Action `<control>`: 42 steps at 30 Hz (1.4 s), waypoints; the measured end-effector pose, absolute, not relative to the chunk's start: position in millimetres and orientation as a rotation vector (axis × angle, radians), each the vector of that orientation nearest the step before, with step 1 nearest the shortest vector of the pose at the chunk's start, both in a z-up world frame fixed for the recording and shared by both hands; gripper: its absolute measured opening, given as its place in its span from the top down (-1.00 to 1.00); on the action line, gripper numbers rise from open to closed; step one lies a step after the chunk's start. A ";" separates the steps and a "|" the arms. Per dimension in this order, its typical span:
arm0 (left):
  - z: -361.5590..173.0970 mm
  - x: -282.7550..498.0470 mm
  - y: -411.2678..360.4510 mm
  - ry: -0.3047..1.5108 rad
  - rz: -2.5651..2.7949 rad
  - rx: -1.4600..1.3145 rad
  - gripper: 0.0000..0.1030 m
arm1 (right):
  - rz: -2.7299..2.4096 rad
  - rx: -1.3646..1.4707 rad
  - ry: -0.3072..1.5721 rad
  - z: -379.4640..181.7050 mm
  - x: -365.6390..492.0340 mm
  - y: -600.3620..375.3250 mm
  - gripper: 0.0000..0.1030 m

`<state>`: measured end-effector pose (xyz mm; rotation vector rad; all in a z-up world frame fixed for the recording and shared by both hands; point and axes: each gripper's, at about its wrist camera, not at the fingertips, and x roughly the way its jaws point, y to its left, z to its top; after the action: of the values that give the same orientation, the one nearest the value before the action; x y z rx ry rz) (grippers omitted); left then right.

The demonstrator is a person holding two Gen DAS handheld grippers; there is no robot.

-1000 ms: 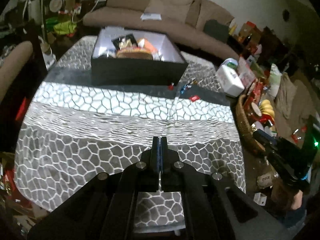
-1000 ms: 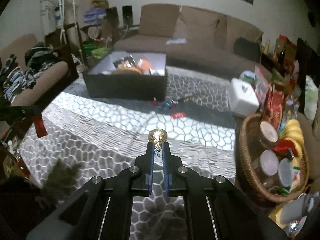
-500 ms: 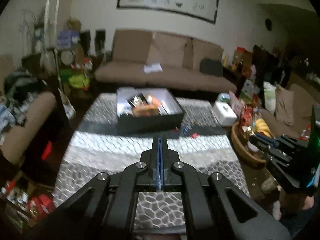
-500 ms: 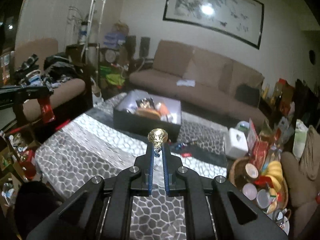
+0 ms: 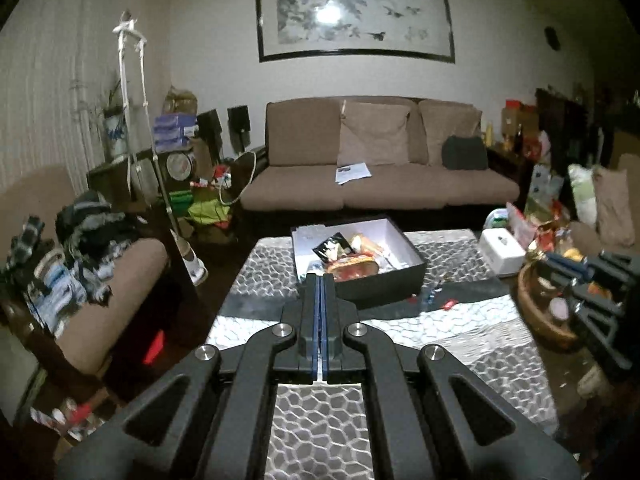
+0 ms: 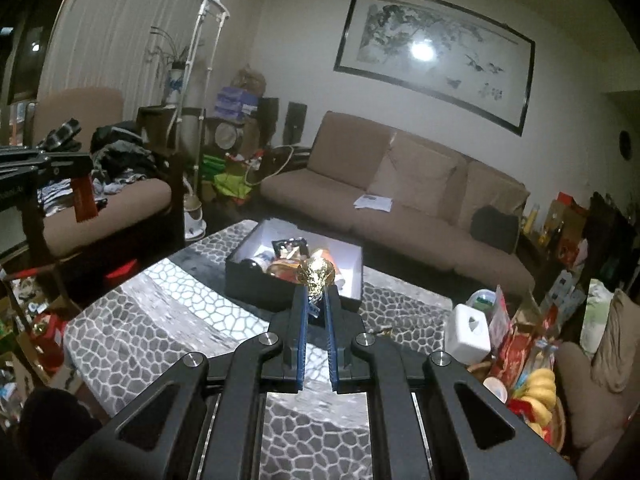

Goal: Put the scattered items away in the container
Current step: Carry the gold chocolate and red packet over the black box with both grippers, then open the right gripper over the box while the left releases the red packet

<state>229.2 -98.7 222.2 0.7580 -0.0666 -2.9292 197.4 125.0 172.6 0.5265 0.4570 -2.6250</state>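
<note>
Left wrist view: left gripper (image 5: 319,280) has its fingers pressed flat together; whether anything is pinched between them cannot be told from here. It is raised above the patterned table (image 5: 460,332). Black box (image 5: 384,286) with white lining sits at the far part of the table, open top, snack packets (image 5: 348,256) piled inside. Small wrapped candies (image 5: 434,298) lie scattered on the dark strip just in front of the box's right corner, outside it. White tissue holder (image 5: 502,250) stands right of the box. Right gripper shows at the right edge, dark and blurred. Brown sofa (image 5: 380,176) behind, framed painting (image 5: 356,12) on the wall.

Right wrist view: right gripper (image 6: 316,292) clamped on a gold foil candy (image 6: 316,274), which sticks up from the fingertips. Candy is in the air, seen in line with the box (image 6: 260,284), not inside it. Box sits on the table (image 6: 160,312), packets (image 6: 288,256) visible in it. Tissue holder (image 6: 468,330) to the right, wicker basket (image 6: 532,396) of food beside the table. The other gripper (image 6: 60,168), at the left edge, has a red tag-like piece hanging from it.
</note>
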 end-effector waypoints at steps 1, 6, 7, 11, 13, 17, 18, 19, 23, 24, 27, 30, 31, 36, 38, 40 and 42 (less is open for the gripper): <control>222.5 221.6 -97.3 -0.095 -2.926 0.762 0.99 | -2.621 0.524 0.452 174.6 190.3 126.3 0.87; 226.0 177.9 -93.0 -0.120 -2.937 0.791 0.99 | -2.564 0.510 0.375 184.8 160.5 133.7 0.87; 226.9 170.3 -91.8 -0.121 -2.945 0.794 0.99 | -2.560 0.508 0.395 186.3 154.7 132.2 0.87; 233.9 141.2 -83.2 -0.200 -3.013 0.773 0.99 | -2.517 0.514 0.511 194.8 128.8 125.3 0.87; 236.5 122.4 -77.1 -0.276 -3.009 0.796 0.99 | -2.500 0.515 0.521 201.7 113.4 125.2 0.86; 244.2 88.5 -74.9 -0.299 -3.032 0.860 0.99 | -2.480 0.500 0.600 213.9 88.0 119.4 0.86; 246.5 78.9 -75.0 -0.304 -3.042 0.879 0.99 | -2.467 0.502 0.632 216.1 81.4 115.5 0.86; 248.4 70.3 -75.5 -0.308 -3.048 0.890 0.99 | -2.458 0.498 0.666 218.3 74.9 111.4 0.87; 249.6 27.8 -77.9 -0.295 -3.075 0.961 0.99 | -2.389 0.503 0.754 221.4 44.1 89.6 0.86; 248.3 14.1 -77.9 -0.297 -3.073 0.966 0.99 | -2.369 0.509 0.748 219.9 34.6 84.0 0.86; 239.3 -13.4 -77.2 -0.320 -3.072 1.027 0.99 | -2.330 0.549 0.786 209.7 7.7 62.9 0.87; 225.3 -46.2 -81.7 -0.245 -3.087 1.166 0.99 | -2.285 0.576 0.817 197.1 -14.1 43.9 0.87; 219.6 -56.0 -82.5 -0.251 -3.078 1.196 0.99 | -2.268 0.588 0.830 191.4 -22.6 37.4 0.87; 182.6 -100.7 -93.7 -0.244 -3.015 1.315 0.99 | -2.182 0.654 0.861 159.6 -56.2 17.3 0.86; 163.9 -115.8 -97.9 -0.248 -2.998 1.362 0.99 | -2.164 0.689 0.872 143.1 -72.5 11.2 0.86; 148.0 -127.8 -101.2 -0.256 -2.983 1.402 0.99 | -2.154 0.715 0.882 130.5 -84.8 7.8 0.86; 133.0 -140.1 -105.8 -0.248 -2.963 1.433 0.99 | -2.142 0.750 0.905 114.1 -99.2 2.9 0.86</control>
<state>-140.1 -105.8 133.0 1.4328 -0.2484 -2.9634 -99.2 2.9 114.1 0.7496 0.9049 -2.1418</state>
